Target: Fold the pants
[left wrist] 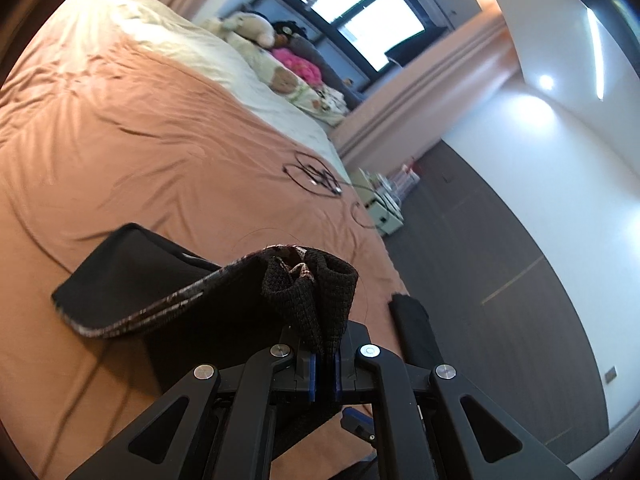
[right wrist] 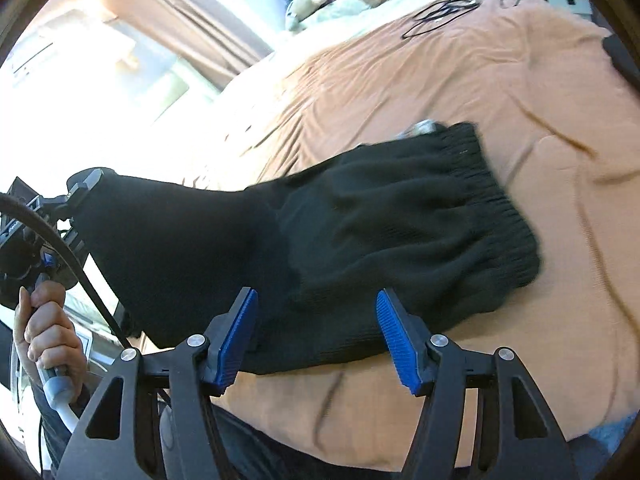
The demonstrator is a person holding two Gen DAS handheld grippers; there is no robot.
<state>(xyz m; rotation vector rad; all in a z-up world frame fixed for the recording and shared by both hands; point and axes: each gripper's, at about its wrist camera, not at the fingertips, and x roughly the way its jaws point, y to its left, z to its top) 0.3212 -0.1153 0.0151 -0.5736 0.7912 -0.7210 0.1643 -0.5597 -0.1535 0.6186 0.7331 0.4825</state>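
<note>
Though left fingers (left wrist: pixel 325 354) pinching pants (right wrist: pixel 320 248), right fingers (right wrist: pixel 316 336) agape, cables (left wrist: pixel 316 178) beyond.

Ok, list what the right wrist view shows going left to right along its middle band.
Hand on the left gripper's handle → left gripper shut on the pants → pants → ribbed waistband → bare orange bedspread.

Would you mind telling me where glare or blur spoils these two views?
Right wrist view: window glare whitens the upper left, and the pants blur at their ribbed edge. Left wrist view: the bedspread is motion-smeared, the window is overexposed, and fisheye bends the walls.
</note>
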